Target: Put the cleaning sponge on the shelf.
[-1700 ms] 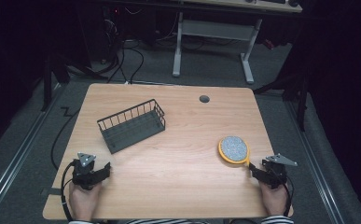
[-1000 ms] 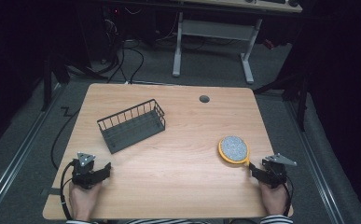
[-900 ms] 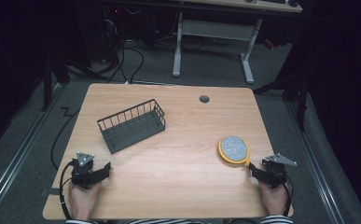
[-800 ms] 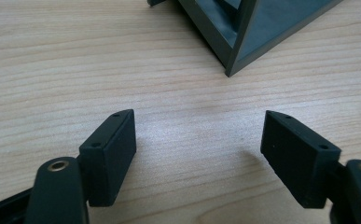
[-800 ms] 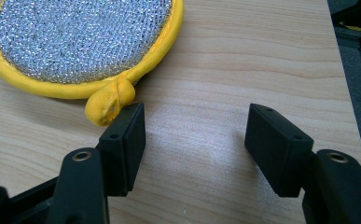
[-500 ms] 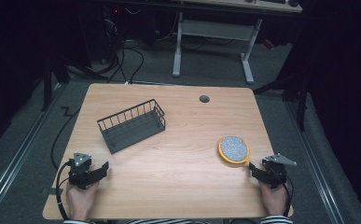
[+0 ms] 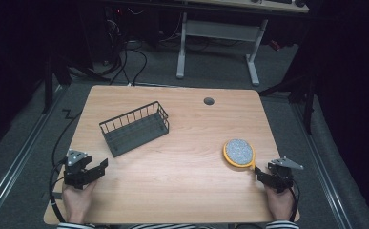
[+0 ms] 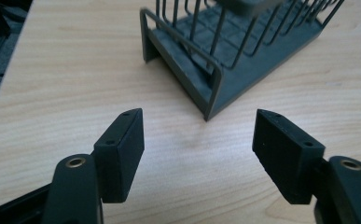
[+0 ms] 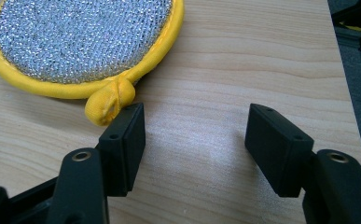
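At the near edge of the wooden table [image 7: 187,191] two hands are seen, one at each corner; the left gripper [image 7: 95,171] is held at the near left, tipped up a bit off the wood, and its jaws are spread wide with nothing between them, though they have just been closing a little; in the left gripper view only bare table is framed between the two black pads [image 8: 122,149], so nothing is gripped there. The right gripper [image 7: 261,174] is held at the near right, low over the table; its jaws are released too, with plain wood between them. In the right gripper view one pad [image 9: 124,140] is seen just beside the little yellow loop of the scrubber [image 9: 82,39], nearly touching it, but whether contact is actually made can't be told; the loop is not caught between the jaws.

A bit farther in, the scrubber [image 7: 239,152] is laid flat on the right half of the table, a round silver mesh pad with a yellow rim, just beyond the right gripper. Farther and to the left, the dark wire basket [image 7: 134,128] is set at an angle on the left half, well apart from the scrubber; its near corner [image 8: 211,88] is seen ahead of the left gripper, clear of the pads. Near the far edge a small round grommet hole [image 7: 209,101] is cut into the tabletop.
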Demonstrator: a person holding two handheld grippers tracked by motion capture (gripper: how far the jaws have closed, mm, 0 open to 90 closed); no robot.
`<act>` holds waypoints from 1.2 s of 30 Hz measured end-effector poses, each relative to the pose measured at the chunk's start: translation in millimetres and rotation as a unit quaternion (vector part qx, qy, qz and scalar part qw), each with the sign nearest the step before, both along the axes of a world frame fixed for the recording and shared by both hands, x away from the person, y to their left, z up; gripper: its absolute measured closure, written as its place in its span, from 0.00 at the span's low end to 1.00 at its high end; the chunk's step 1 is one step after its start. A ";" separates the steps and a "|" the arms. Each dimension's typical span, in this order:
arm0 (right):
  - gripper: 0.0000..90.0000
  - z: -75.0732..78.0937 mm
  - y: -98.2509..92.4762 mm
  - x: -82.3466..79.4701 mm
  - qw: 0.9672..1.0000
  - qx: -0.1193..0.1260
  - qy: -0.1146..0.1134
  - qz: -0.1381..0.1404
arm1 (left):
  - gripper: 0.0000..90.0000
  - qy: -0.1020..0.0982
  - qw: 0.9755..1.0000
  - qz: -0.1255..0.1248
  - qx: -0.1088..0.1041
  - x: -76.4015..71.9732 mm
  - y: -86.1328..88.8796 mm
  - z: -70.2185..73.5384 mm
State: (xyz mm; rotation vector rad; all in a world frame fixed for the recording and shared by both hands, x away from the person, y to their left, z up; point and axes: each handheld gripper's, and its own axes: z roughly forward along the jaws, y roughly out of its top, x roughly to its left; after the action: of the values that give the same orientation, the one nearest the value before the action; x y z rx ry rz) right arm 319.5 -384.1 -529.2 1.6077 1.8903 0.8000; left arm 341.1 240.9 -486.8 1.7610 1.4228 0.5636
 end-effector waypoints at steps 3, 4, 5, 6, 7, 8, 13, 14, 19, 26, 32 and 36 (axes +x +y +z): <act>0.42 -0.1 0.1 0.0 1.000 0.001 0.000 0.000 | 0.39 -0.003 1.000 0.000 -0.004 2.3 4.6 8.5; 0.42 -0.2 0.1 0.0 1.000 0.001 -0.001 0.001 | 0.39 -0.003 1.000 -0.001 -0.004 3.7 5.9 11.2; 0.42 -0.2 0.1 0.1 1.000 0.001 -0.001 0.001 | 0.39 -0.003 1.000 -0.002 -0.004 5.7 7.3 13.5; 0.42 -0.2 0.1 0.1 1.000 0.001 -0.001 0.001 | 0.39 -0.003 1.000 -0.002 -0.004 5.7 7.3 13.5; 0.42 -0.1 0.1 0.1 1.000 0.001 -0.001 0.001 | 0.39 -0.002 1.000 -0.003 -0.008 8.8 8.8 16.3; 0.42 -0.1 0.1 0.0 1.000 0.001 0.000 0.000 | 0.39 0.000 1.000 -0.005 -0.008 11.7 9.7 18.6; 0.42 -0.2 0.1 0.1 1.000 0.001 -0.001 0.001 | 0.39 -0.003 1.000 -0.005 -0.007 30.0 9.9 32.5; 0.42 -0.2 0.1 0.1 1.000 0.001 -0.001 0.001 | 0.39 -0.003 1.000 -0.005 -0.007 30.0 9.9 32.5; 0.42 -0.2 0.1 0.1 1.000 0.001 -0.001 0.001 | 0.40 -0.003 1.000 -0.003 -0.004 44.0 9.9 43.4; 0.42 -0.1 0.0 0.0 1.000 0.001 0.000 0.001 | 0.40 0.006 1.000 -0.005 0.014 68.7 7.6 54.9; 0.42 -0.1 0.0 0.0 1.000 0.001 0.000 0.001 | 0.40 0.021 0.999 -0.005 0.025 84.5 2.9 53.4; 0.42 -0.1 0.0 0.0 1.000 0.001 0.000 0.001 | 0.40 0.026 0.999 -0.008 0.026 91.4 -0.9 50.8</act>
State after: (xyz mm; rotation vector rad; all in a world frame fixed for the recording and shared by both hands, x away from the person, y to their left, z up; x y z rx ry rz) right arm 319.5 -384.0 -529.2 1.6065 1.8914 0.8030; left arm 432.4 240.0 -436.0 1.8388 1.4390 0.5555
